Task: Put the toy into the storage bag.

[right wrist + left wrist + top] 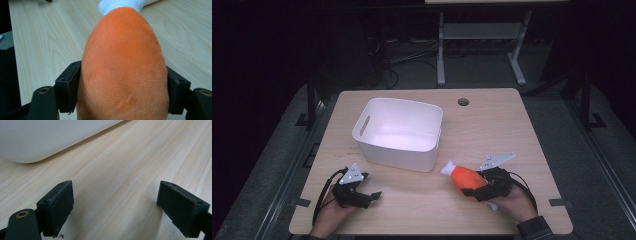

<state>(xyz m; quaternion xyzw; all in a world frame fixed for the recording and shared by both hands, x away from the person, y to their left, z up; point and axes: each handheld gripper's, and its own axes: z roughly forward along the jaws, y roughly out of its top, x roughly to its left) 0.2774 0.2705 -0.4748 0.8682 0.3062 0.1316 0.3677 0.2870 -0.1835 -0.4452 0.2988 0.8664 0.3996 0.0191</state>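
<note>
The light wood table (422, 205) fills the middle of the high view, with a white tub (399, 132) sitting upper-left of centre, its inside partly hidden by its near wall. Lower right, the right gripper (479, 187) is pinching an orange plush toy (467, 177) with a white tip, and the toy's back end is cut off in the right gripper view. Lower left, the left gripper (369, 196) has its jaws spread wide over bare wood, holding nothing.

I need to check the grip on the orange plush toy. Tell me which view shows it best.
The right gripper view: the orange plush toy sits close up, both black jaws pressed against its sides, its white tip pointing away. The high view shows the toy small, held in the right gripper beside the white bin. The left gripper view faces bare table and the bin's wall.
</note>
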